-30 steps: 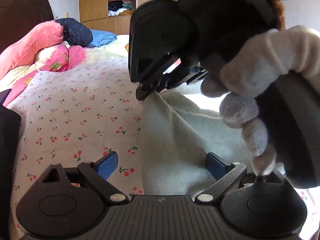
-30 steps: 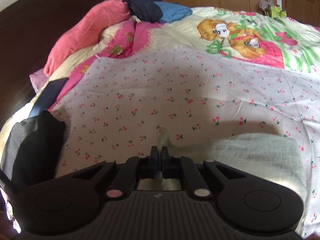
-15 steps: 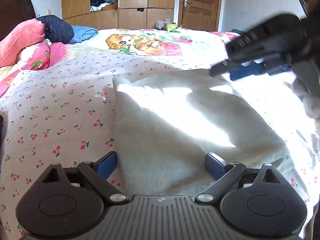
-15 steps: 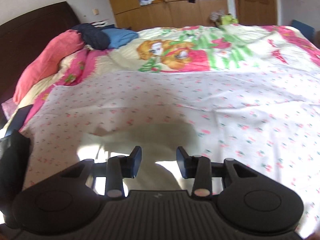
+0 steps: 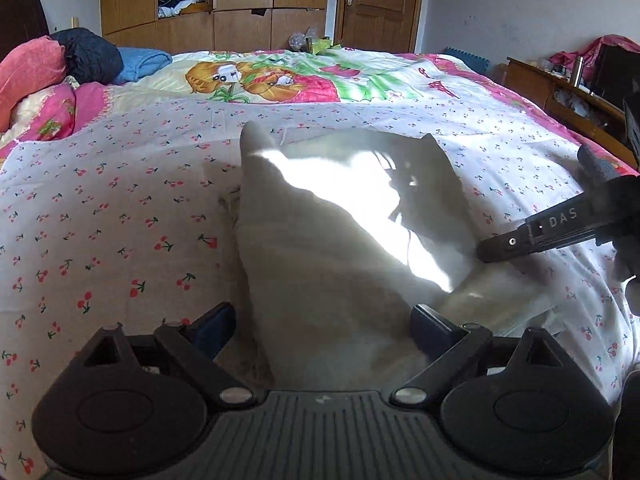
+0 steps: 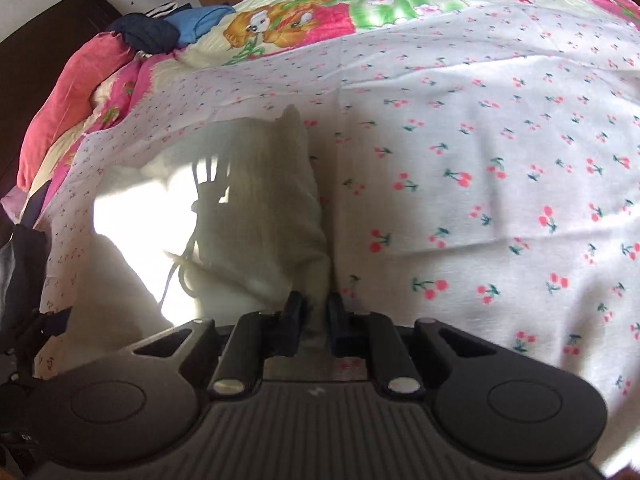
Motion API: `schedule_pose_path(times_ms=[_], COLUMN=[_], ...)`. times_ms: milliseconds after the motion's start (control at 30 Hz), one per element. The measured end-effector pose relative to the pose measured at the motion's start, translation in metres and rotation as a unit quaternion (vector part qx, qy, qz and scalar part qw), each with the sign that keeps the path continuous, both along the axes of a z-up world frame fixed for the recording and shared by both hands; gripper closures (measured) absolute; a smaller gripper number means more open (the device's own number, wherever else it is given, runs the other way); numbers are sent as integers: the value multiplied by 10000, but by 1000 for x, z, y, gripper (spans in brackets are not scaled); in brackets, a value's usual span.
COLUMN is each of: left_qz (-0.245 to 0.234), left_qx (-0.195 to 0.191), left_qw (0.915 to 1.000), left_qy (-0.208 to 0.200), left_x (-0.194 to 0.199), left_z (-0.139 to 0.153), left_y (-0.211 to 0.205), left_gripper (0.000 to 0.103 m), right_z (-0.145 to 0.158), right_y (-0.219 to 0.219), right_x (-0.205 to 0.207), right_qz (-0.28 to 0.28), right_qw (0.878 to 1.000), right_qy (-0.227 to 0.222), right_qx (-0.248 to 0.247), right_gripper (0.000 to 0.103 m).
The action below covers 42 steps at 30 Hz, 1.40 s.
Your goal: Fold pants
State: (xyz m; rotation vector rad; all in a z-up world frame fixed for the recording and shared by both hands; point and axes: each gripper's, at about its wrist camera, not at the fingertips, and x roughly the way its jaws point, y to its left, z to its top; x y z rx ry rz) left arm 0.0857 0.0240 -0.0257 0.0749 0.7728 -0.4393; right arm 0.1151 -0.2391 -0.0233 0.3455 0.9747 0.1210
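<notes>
The cream pants (image 5: 340,248) lie folded on the cherry-print sheet (image 5: 120,216), with a drawstring showing on top. My left gripper (image 5: 320,326) is open, its blue pads either side of the pants' near end. My right gripper (image 6: 314,314) has its jaws narrowed around the pants' near right edge (image 6: 260,208), with cloth between the pads. The right gripper also shows in the left wrist view (image 5: 552,232), low at the pants' right edge.
Pink, dark and blue bedding (image 5: 60,68) is piled at the headboard end on the left. A cartoon-print quilt (image 5: 280,76) covers the far bed. A wardrobe (image 5: 208,0) and door stand behind. A wooden desk (image 5: 560,92) stands at the right.
The right gripper let go of the pants' corner, opened, came down to the near right edge and narrowed on the cloth. The left gripper stayed open at the near end.
</notes>
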Motion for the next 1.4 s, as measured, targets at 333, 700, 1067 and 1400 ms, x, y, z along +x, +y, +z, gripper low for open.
schedule_pose_path(times_ms=[333,700,1067,1400], left_qz=[84,-874,180,480], left_qx=[296,382,1135,1444], left_qw=[9962,9919,9886,9876], left_qy=[-810,-838,-972,-373], left_x=[-6,103,137,25], left_z=[57,20,13,-5], left_y=[10,-121,-102,-6], left_gripper=[0,0,0,0], right_z=[26,-12,11,0], right_y=[8,8,2,44], right_x=[-32,-57,-87,-71], right_qz=[218,-198,-176,271], right_qw=[9970,9928,9955,9974], right_qy=[-296,-227,-516,-582], right_qx=[684,1157,775,313], right_gripper=[61,74,72,72])
